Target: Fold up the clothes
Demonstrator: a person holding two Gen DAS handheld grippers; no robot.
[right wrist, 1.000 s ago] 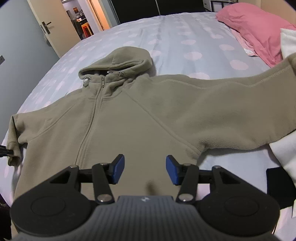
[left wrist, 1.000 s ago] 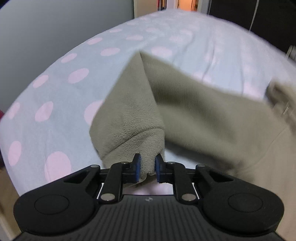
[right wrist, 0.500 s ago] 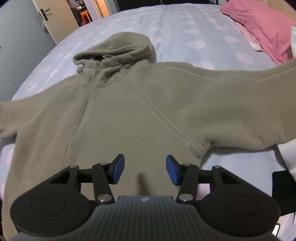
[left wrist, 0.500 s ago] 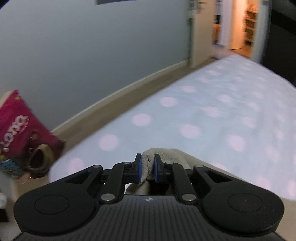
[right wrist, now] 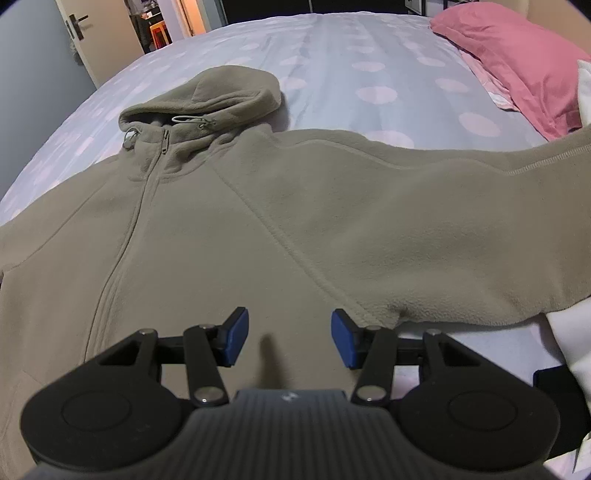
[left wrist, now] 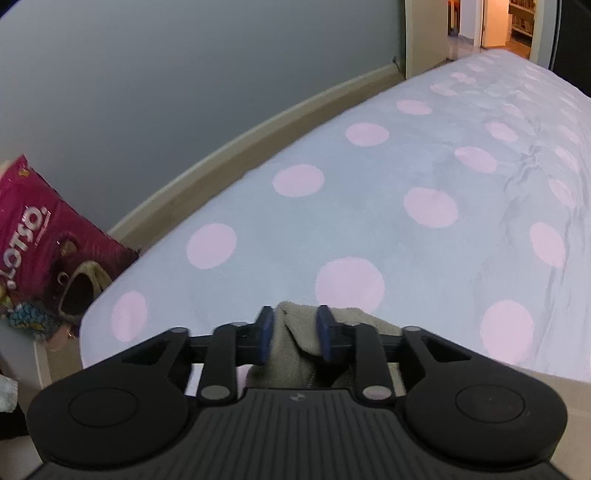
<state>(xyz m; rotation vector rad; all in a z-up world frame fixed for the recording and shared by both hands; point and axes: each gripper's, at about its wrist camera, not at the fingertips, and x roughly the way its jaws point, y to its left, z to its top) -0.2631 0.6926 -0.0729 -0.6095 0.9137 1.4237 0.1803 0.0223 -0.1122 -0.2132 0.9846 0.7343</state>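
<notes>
An olive fleece hoodie [right wrist: 280,221] lies front up on the dotted bed sheet [right wrist: 351,55], zipper [right wrist: 136,206] closed, hood [right wrist: 221,92] at the far end. One sleeve [right wrist: 461,177] stretches out to the right. My right gripper [right wrist: 288,332] hangs open just above the hoodie's lower front, holding nothing. In the left wrist view, the other sleeve's cuff [left wrist: 291,354] lies on the sheet between the fingers of my left gripper [left wrist: 294,321]. Those jaws stand partly apart, loose around the cuff. The rest of that sleeve is hidden under the gripper body.
A pink pillow [right wrist: 517,62] lies at the far right of the bed, with white cloth [right wrist: 576,332] and a black item [right wrist: 554,384] nearer. The bed's left edge [left wrist: 96,314] drops beside a magenta bag [left wrist: 37,251] and a grey wall [left wrist: 147,92]. A door [right wrist: 81,33] stands open.
My left gripper carried the cuff outward to the bed's left side and lowered it, then its jaws widened off the cloth. The sleeve now lies spread. My right gripper edged closer over the hoodie.
</notes>
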